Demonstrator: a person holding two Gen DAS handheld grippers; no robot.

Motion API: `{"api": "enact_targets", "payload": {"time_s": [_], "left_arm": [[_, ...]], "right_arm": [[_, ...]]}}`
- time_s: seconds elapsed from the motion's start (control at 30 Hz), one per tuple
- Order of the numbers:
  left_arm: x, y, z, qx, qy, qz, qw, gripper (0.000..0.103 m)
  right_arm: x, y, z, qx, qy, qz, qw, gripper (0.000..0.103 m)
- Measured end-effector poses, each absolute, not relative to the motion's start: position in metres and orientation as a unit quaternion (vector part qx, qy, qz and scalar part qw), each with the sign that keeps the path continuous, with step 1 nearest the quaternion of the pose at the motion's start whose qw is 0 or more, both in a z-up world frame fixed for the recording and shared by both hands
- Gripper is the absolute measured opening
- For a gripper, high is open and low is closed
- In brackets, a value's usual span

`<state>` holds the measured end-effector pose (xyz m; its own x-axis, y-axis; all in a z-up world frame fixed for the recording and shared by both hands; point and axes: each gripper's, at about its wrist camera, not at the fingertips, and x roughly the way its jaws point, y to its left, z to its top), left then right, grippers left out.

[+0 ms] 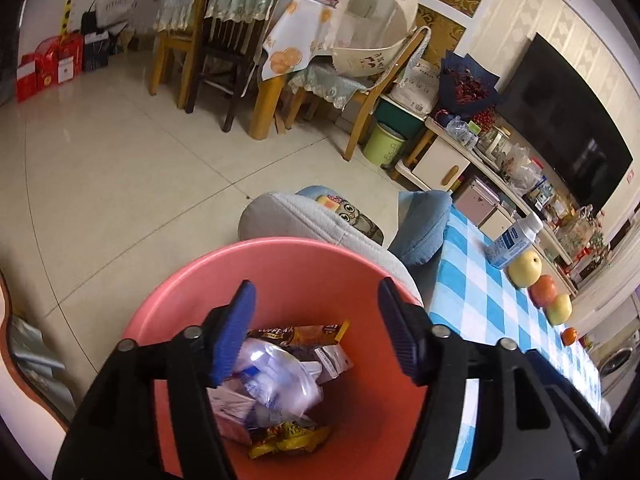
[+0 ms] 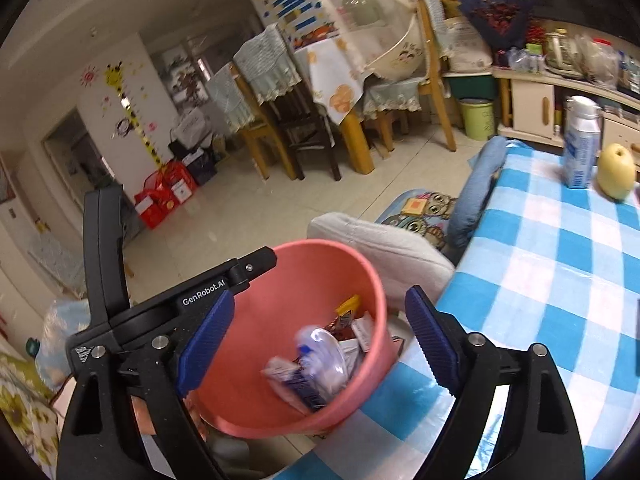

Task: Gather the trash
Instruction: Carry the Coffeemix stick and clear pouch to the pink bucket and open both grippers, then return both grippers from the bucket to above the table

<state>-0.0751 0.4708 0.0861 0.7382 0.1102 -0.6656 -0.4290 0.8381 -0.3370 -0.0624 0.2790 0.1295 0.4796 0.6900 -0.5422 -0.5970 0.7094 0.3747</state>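
Note:
A pink bin (image 1: 320, 264) stands beside the blue-checked table (image 1: 472, 300) and holds wrappers and a crumpled clear plastic bottle (image 1: 280, 376), which looks blurred. My left gripper (image 1: 316, 328) is open right above the bin's mouth, nothing between its fingers. In the right wrist view the bin (image 2: 360, 280) sits between my open right gripper's (image 2: 320, 344) fingers, below them; the bottle (image 2: 324, 356) lies among coffee sachets. The left gripper's body (image 2: 192, 300) shows over the bin's left rim.
On the table stand a white-and-blue drink bottle (image 2: 580, 148) and a yellow pear (image 2: 616, 176); more fruit (image 1: 544, 288) lines the far edge. Grey and blue cushions (image 1: 304, 220) lie behind the bin. Dining chairs, a green bin (image 1: 382, 144) and a TV cabinet stand beyond.

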Motion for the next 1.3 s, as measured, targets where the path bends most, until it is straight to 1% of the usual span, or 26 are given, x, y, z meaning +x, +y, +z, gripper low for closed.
{"api": "enact_targets", "payload": {"time_s": [0.03, 0.17, 0.23, 0.33, 0.7, 1.3], "left_arm": [[-0.075, 0.468, 0.087, -0.239, 0.329, 0.148, 0.901, 0.071], [-0.071, 0.457, 0.09, -0.205, 0.327, 0.151, 0.91, 0.077], [-0.071, 0.452, 0.092, -0.195, 0.323, 0.149, 0.914, 0.082], [-0.069, 0.443, 0.095, -0.184, 0.315, 0.139, 0.92, 0.083], [-0.07, 0.407, 0.106, -0.143, 0.285, 0.109, 0.942, 0.088], [-0.077, 0.347, 0.121, -0.067, 0.268, 0.073, 0.958, 0.09]], "right_arm": [[-0.064, 0.273, 0.131, 0.068, 0.341, 0.369, 0.862, 0.087], [-0.07, 0.254, 0.136, 0.067, 0.328, 0.348, 0.876, 0.087], [-0.073, 0.247, 0.137, 0.06, 0.322, 0.338, 0.883, 0.087], [-0.078, 0.233, 0.139, 0.049, 0.314, 0.322, 0.892, 0.091], [-0.094, 0.196, 0.141, 0.005, 0.286, 0.283, 0.916, 0.091], [-0.109, 0.132, 0.126, -0.051, 0.271, 0.227, 0.934, 0.091]]}}
